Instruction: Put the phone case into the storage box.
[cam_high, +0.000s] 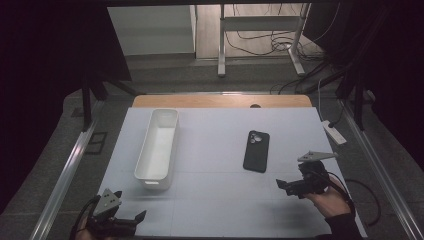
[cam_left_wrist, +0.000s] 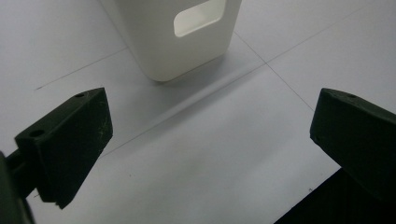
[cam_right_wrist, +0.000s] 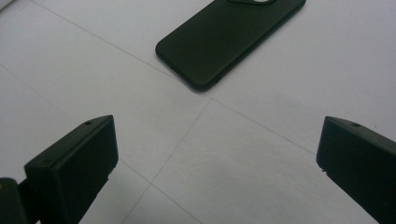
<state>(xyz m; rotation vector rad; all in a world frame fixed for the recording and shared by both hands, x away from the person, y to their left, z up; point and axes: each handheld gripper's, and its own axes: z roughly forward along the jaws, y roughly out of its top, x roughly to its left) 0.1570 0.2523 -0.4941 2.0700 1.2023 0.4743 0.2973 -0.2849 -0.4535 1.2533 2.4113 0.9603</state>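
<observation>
Your right tongs (cam_high: 286, 186) sit at the lower right of the high view, jaws spread wide and empty, aimed toward the black phone (cam_high: 256, 151). The phone lies flat on the white counter (cam_high: 215, 200) just right of the frame's middle, camera side up, lenses at its far end; in the right gripper view it fills the upper middle (cam_right_wrist: 229, 39), near but not touching the tongs. Your left tongs (cam_high: 131, 218) rest at the lower left of the high view, also wide and empty, facing the short end of the white plastic bin (cam_high: 159, 149). In the left gripper view, that end of the bin (cam_left_wrist: 180, 39), with its handle cutout, stands at the top of the frame.

Judge the phone as stiff, thin and moderately heavy for its size, with a matte case that should give the jaws some grip. It is breakable, so squeeze only as hard as needed. Because it lies flush on the counter, there is little edge to get under: take it across its two long sides near the middle, jaws low against the counter, keeping off the camera bump. The bin looks light and rigid.
</observation>
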